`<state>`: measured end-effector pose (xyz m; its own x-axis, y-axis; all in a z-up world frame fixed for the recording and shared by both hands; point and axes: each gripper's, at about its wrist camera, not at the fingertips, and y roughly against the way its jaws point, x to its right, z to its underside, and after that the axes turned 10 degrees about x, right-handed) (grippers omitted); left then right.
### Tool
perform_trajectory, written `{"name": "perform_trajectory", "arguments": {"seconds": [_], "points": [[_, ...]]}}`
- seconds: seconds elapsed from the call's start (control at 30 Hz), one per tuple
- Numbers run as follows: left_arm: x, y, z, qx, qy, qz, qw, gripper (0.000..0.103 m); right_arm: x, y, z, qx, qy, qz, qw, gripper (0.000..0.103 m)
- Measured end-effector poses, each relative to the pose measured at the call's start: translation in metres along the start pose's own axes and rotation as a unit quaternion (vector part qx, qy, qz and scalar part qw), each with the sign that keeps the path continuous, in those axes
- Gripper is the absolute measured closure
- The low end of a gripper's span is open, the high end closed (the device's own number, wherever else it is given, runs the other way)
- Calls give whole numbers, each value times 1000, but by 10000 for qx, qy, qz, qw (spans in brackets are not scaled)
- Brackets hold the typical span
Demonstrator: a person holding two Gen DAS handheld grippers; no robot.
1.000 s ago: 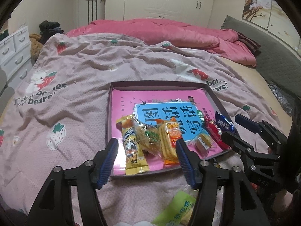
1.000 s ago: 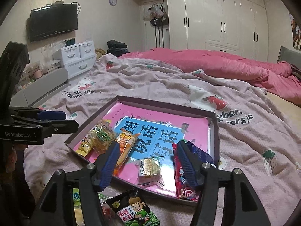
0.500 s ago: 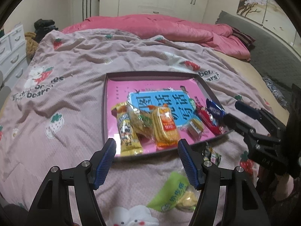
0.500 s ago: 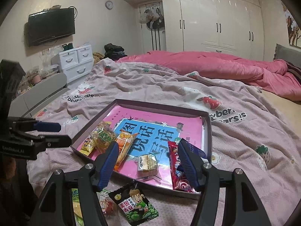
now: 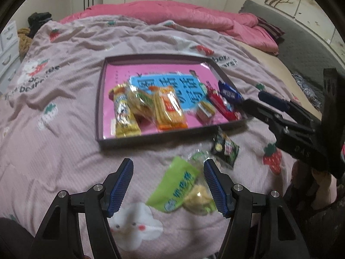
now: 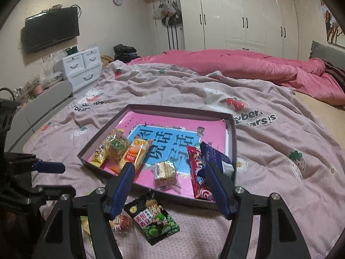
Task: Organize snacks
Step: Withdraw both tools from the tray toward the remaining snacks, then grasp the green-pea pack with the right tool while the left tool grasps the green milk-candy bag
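Dusty-pink bedspread printed with strawberries (image 5: 64, 99) covers the bed; a shallow dark-rimmed rectangular cardboard tray with a pink and blue printed floor (image 5: 101, 99) lies flat on it. Inside the tray, near its front edge: a yellow wrapped bar (image 5: 124, 112), a clear crinkled packet of green-labelled biscuits (image 5: 140, 101), an orange-labelled pack of pale crackers (image 5: 168, 110), a small clear-wrapped square biscuit (image 5: 204, 111), a long red packet (image 5: 222, 105) and a dark blue packet (image 5: 229, 90) against the right wall. Outside the tray, on the bedspread: a lime-green packet with white lettering (image 5: 179, 185) and a black cartoon-printed packet (image 5: 225, 149), the two near each other, just in front of the tray. Left gripper (image 5: 168, 185) points down over the bedspread, jaws wide, nothing pinched; the lime-green packet lies between its blue pads, close to the right one, contact unclear. Right gripper (image 6: 170, 183) hovers over the tray's front rim, jaws wide and empty, having just been opening slightly; the black cartoon-printed packet (image 6: 154, 218) lies below it, and a small red-and-clear wrapped sweet (image 6: 120, 224) sits beside that packet.
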<state>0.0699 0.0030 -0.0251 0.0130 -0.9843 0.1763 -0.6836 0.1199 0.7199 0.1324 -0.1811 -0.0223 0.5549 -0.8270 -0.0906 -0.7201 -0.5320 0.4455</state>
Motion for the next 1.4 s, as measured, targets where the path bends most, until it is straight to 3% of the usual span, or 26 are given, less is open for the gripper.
{"name": "perform_trajectory", "arguments": {"seconds": [0.7, 1.07, 1.4], "points": [[14, -22, 37, -720, 486, 217, 9960, 33, -11, 2, 28, -799, 539, 173, 9952, 36], [15, -41, 39, -865, 730, 142, 9935, 33, -25, -23, 49, -1429, 1059, -36, 9841, 36], [13, -50, 41, -943, 770, 64, 9925, 30, -32, -52, 60, -1651, 1460, -90, 9754, 36]]}}
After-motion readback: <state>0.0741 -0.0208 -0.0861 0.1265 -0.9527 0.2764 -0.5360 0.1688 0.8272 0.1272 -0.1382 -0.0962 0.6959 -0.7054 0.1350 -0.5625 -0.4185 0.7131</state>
